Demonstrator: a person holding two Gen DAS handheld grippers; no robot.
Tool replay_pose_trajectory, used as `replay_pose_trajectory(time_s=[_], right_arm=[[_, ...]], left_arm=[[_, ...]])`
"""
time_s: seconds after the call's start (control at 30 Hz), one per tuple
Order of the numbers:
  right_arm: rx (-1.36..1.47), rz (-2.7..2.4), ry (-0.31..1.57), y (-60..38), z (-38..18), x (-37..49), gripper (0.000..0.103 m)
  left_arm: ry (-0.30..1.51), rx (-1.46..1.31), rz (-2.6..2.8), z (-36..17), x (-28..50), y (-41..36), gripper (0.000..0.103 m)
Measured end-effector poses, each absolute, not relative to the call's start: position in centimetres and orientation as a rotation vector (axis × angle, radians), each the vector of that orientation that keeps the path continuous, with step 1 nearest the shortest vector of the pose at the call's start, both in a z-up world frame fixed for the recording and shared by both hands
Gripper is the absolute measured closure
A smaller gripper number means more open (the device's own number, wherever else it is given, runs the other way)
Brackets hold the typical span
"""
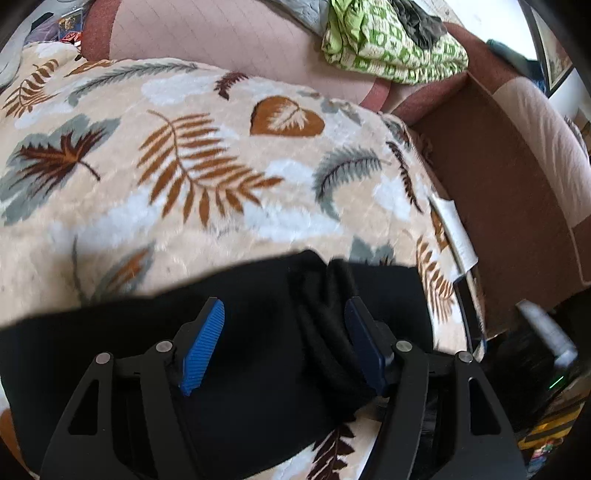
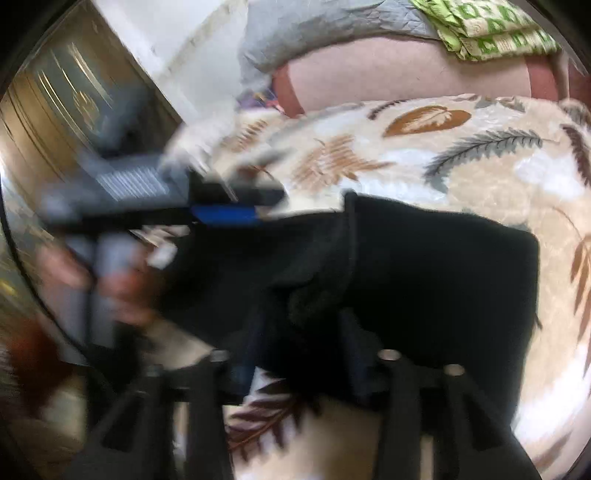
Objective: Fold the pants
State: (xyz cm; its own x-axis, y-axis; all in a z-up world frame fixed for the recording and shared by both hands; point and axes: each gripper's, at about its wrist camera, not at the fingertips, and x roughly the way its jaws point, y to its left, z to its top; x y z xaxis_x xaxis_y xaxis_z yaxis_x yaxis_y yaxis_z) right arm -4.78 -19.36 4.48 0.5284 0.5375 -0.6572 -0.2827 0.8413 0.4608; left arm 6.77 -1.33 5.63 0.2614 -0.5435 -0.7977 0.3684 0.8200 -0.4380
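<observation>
Black pants lie folded on a leaf-patterned blanket. My left gripper hangs just over them with its jaws wide apart; a bunched ridge of black cloth rests against the right pad. In the blurred right wrist view the pants fill the middle. My right gripper sits low on their near edge, with cloth gathered between its dark fingers. The left gripper and the hand holding it show at the left of that view.
A green patterned cloth and a grey cloth lie on the pink sofa back. A brown sofa arm stands at the right of the blanket. A wooden door is at the far left.
</observation>
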Motion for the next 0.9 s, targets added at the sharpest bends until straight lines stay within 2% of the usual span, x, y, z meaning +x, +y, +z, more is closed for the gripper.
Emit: replay_pose_trajectory(time_s=[0.17, 0.23, 0.3, 0.37, 0.43, 0.5, 0.53, 0.57, 0.77, 0.9], right_arm=[[0.324, 0.380, 0.813, -24.4, 6.7, -6.7, 0.054], [0.313, 0.296, 0.843, -25.7, 5.9, -6.3, 0.060], [0.306, 0.256, 0.872, -26.1, 4.5, -5.4, 0.078], [0.308, 0.232, 0.886, -26.4, 3.4, -4.9, 0.082], [0.329, 0.232, 0.876, -26.7, 3.2, -4.7, 0.082], [0.343, 0.231, 0.868, -26.7, 3.4, -4.8, 0.081], [0.343, 0.228, 0.865, -26.6, 3.7, -5.2, 0.080], [0.338, 0.226, 0.863, -26.6, 3.9, -5.3, 0.077], [0.307, 0.255, 0.840, -25.5, 5.5, -5.8, 0.076], [0.292, 0.266, 0.856, -24.4, 4.7, -4.9, 0.076]], left_arm=[[1.149, -0.133, -0.625, 4.8, 5.1, -3.4, 0.031], [1.159, -0.126, -0.623, 4.3, 4.8, -4.5, 0.030], [1.164, -0.106, -0.608, 3.8, 4.5, -5.7, 0.030], [1.162, -0.096, -0.594, 3.3, 4.2, -6.8, 0.030], [1.159, -0.081, -0.585, 2.8, 3.7, -8.0, 0.031], [1.152, -0.059, -0.573, 2.7, 3.3, -8.6, 0.057], [1.151, -0.032, -0.571, 2.9, 3.0, -8.9, 0.083], [1.161, -0.030, -0.578, 3.0, 2.9, -8.8, 0.087], [1.122, -0.083, -0.564, 5.2, 1.3, -5.8, 0.089], [1.145, -0.096, -0.518, 3.9, 1.6, -4.5, 0.089]])
